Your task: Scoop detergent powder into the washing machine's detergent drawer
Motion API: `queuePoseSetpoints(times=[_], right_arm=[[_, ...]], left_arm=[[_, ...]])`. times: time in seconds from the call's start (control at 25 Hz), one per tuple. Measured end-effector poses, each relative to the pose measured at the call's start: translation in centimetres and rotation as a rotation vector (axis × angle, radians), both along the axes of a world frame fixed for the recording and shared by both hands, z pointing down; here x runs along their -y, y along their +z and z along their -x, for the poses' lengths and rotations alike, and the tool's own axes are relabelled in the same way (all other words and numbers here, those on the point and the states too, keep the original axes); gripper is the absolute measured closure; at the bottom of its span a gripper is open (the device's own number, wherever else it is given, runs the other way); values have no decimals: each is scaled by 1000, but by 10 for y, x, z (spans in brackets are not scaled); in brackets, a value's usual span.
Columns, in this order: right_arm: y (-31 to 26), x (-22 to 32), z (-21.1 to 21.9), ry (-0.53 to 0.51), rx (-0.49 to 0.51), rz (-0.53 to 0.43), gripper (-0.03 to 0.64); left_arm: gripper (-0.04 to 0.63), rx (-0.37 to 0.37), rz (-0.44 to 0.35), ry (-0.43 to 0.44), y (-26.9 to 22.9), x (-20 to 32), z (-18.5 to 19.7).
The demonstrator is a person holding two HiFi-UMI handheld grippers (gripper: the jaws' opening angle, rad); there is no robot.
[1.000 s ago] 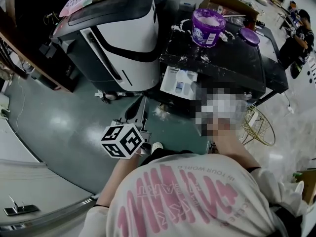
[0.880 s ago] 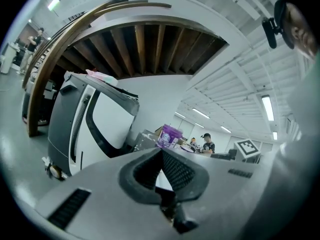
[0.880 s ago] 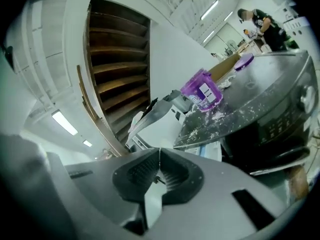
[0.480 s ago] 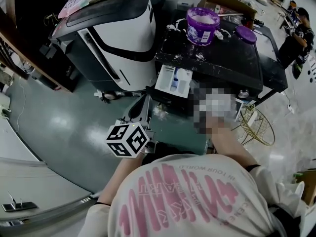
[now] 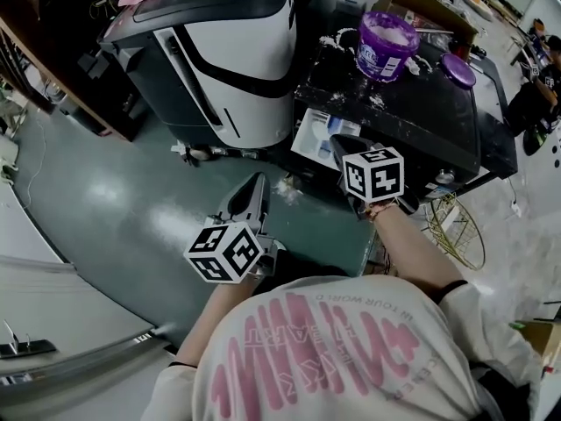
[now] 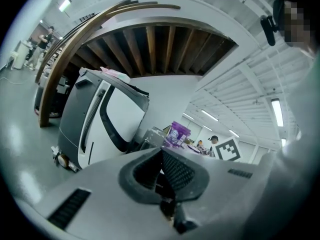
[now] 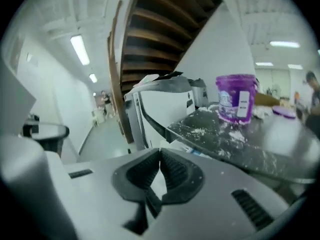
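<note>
No scoop in hand yet, so I judge the task barely begun. My left gripper (image 5: pixel 254 188) and right gripper (image 5: pixel 340 146) both have jaws pressed together, empty. The open purple detergent tub (image 5: pixel 387 42) stands on the washing machine (image 5: pixel 425 117). Its detergent drawer (image 5: pixel 316 137) sits pulled out near my right gripper.

Two grippers are in view, the left gripper (image 5: pixel 255 182) and the right gripper (image 5: pixel 337 140), along with one purple tub (image 5: pixel 389 44), one purple lid (image 5: pixel 458 70), one detergent drawer (image 5: pixel 308 134), one white-fronted machine (image 5: pixel 237 68), one cardboard box (image 5: pixel 431 11) and one gold wire basket (image 5: pixel 478 226)
</note>
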State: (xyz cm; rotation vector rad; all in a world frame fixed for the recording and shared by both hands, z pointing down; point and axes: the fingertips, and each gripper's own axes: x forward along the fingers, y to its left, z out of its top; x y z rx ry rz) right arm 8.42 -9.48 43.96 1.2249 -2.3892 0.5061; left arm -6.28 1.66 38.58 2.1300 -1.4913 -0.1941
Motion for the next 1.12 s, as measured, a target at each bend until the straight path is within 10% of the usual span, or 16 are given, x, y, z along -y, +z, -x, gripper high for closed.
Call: queuePoseSetpoints(times=[0.24,0.6,0.92,1.12], right_arm=[[22,-14,38,-346,-601,-247,614],[49,-34,57,-570,-1117,-516,614],[47,-31,56,-555,-1227,-619,614],[21,-19,40,-264,-739,-415,614]], left_arm=[[594,-16,23,-48,12,-9,22],[594,-32,40,-73,23,-20,33],[594,-37,36,-86,25,-25,37],[594,-26,37,-76,26,-23,35]])
